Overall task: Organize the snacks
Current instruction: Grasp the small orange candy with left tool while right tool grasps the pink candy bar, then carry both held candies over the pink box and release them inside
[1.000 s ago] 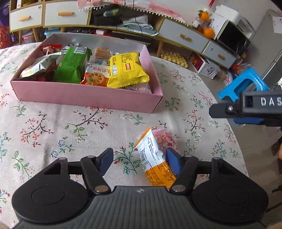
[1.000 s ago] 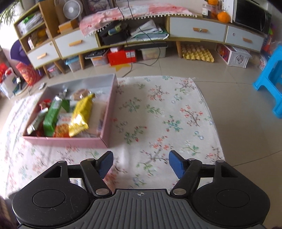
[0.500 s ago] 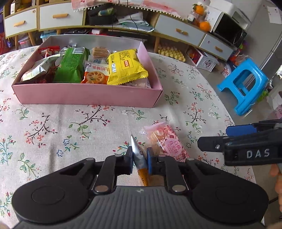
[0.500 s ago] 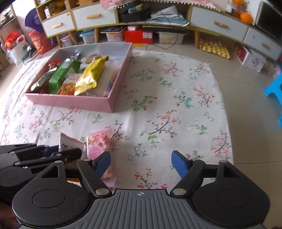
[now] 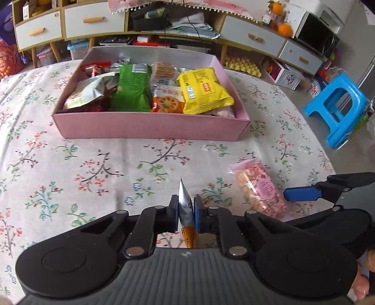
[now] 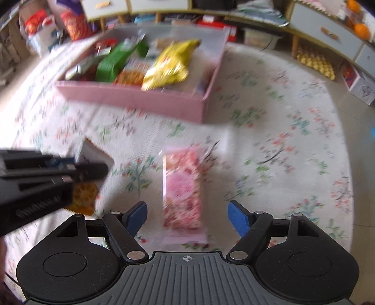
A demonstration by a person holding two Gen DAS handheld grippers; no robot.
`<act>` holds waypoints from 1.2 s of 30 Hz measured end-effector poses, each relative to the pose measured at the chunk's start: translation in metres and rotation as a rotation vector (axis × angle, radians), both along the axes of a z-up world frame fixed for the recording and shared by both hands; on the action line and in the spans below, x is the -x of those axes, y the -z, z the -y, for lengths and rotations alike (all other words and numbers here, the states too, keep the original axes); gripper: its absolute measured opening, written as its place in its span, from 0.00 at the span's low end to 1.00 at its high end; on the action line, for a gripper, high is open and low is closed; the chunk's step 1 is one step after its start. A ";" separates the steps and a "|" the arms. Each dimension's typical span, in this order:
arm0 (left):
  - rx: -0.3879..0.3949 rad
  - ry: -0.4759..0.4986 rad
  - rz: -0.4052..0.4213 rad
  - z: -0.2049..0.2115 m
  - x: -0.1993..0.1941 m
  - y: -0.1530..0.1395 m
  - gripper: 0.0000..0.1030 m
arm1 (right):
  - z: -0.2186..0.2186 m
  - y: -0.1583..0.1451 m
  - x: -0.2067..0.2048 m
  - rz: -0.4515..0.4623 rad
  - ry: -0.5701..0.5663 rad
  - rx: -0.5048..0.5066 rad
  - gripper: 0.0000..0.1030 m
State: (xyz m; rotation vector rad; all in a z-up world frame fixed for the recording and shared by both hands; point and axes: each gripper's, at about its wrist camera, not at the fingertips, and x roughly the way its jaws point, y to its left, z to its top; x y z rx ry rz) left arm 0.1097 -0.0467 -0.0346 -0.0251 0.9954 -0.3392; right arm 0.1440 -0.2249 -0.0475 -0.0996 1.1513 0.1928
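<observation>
My left gripper (image 5: pixel 186 212) is clamped on an orange-and-white snack packet (image 5: pixel 185 217) above the floral tablecloth (image 5: pixel 93 169), the pink box (image 5: pixel 150 127) beyond, while my right gripper (image 6: pixel 187 217), jaws apart, seemingly straddles the pink packet (image 6: pixel 182 187) untouched.

Soft, even daylight fills both views, bright enough to wash the floral tablecloth (image 5: pixel 93 164) pale toward the right wrist view's left edge. The left wrist view is sharp, with only faint shadows under the pink box (image 5: pixel 150 127), while the right wrist view is smeared by motion blur, so the pink snack packet (image 6: pixel 182 187) and box contents lose detail. Fisheye distortion bends the far cabinets (image 5: pixel 93 21) and darkens the corners.
</observation>
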 end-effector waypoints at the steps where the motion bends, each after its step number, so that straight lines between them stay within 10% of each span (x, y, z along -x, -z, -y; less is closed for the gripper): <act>1: -0.009 0.002 0.006 -0.001 0.001 0.000 0.11 | -0.004 0.003 0.000 -0.003 -0.011 0.014 0.75; 6: -0.040 0.012 0.034 0.000 0.007 0.002 0.12 | -0.013 0.007 -0.003 -0.001 -0.017 0.016 0.71; 12: -0.067 0.022 0.034 0.004 0.007 0.007 0.13 | -0.014 0.002 -0.004 0.013 -0.013 -0.014 0.31; 36: -0.108 0.039 0.063 0.012 0.010 0.003 0.11 | -0.015 -0.019 -0.004 0.085 0.010 -0.045 0.30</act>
